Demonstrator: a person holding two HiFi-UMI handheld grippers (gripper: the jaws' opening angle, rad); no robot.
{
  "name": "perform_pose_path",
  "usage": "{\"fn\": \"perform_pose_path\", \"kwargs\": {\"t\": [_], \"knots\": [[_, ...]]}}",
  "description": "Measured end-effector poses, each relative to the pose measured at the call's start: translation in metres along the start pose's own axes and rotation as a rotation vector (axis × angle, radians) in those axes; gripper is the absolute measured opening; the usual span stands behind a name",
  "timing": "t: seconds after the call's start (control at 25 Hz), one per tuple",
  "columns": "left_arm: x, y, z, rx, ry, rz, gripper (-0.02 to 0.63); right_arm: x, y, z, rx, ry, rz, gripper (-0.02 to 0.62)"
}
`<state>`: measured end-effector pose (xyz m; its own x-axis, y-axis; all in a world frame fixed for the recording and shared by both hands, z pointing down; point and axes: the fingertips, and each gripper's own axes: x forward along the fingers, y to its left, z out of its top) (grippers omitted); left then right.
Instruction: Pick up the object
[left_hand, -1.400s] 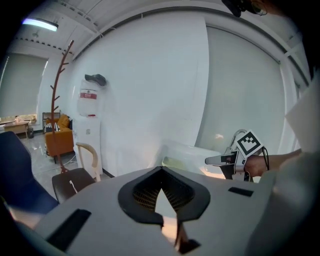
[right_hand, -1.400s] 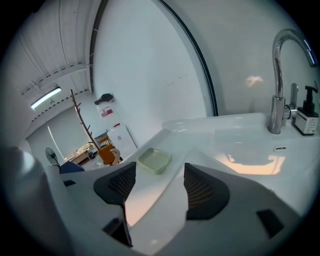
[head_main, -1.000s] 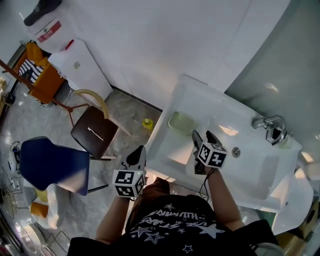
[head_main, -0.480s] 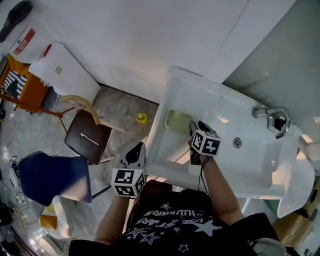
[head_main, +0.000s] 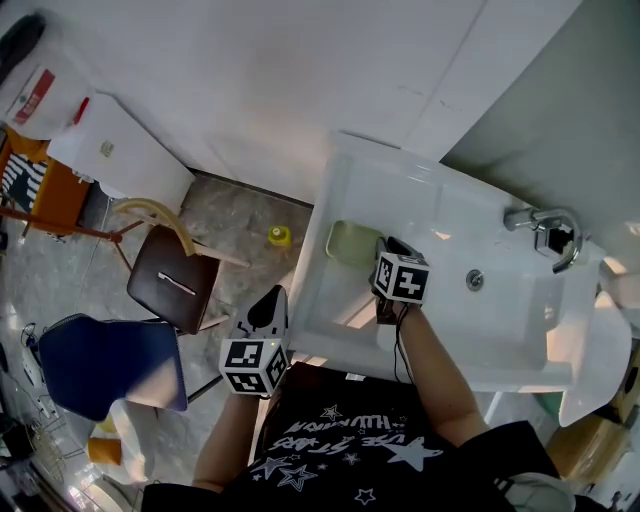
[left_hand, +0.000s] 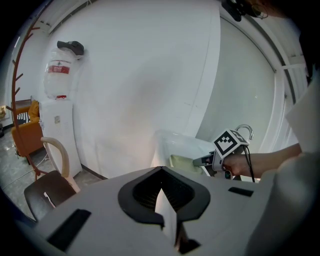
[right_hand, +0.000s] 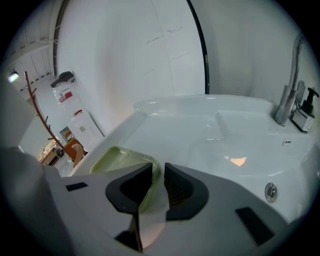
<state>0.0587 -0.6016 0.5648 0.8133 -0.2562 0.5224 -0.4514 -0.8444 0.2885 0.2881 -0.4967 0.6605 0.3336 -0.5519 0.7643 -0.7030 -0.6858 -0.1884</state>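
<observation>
A pale green shallow dish lies on the left ledge of the white sink. My right gripper reaches over the dish's near-right corner. In the right gripper view the dish has its rim standing in the narrow gap of the right gripper; the jaws are closing and both pads touch the rim. My left gripper hangs off the sink's left front corner, over the floor, and holds nothing. In the left gripper view the left gripper shows its pads together.
A chrome faucet stands at the sink's far right, with the drain in the basin. On the floor to the left are a brown chair, a blue seat and a small yellow thing. A white wall runs behind.
My right gripper has moved left from the basin to the green dish and its jaws have narrowed around the rim. The left gripper has stayed about where it was.
</observation>
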Motion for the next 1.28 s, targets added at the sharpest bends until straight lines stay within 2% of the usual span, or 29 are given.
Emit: {"fn": "perform_pose_path", "kwargs": {"t": [0.24,0.56,0.96,1.28], "knots": [[-0.001,0.008,0.002,0.002,-0.001,0.022,0.016,0.002,0.006,0.000,-0.041,0.012,-0.016,0.056],[-0.008,-0.001,0.006,0.007,-0.016,0.027,0.015,-0.008,0.007,0.006,-0.042,0.004,-0.003,0.034],[-0.036,-0.030,0.009,0.013,-0.074,0.068,0.015,-0.054,0.004,0.025,-0.037,-0.074,0.081,0.034],[-0.076,-0.082,-0.009,0.019,-0.127,0.117,0.017,-0.111,-0.010,0.019,-0.057,-0.130,0.170,0.034]]}}
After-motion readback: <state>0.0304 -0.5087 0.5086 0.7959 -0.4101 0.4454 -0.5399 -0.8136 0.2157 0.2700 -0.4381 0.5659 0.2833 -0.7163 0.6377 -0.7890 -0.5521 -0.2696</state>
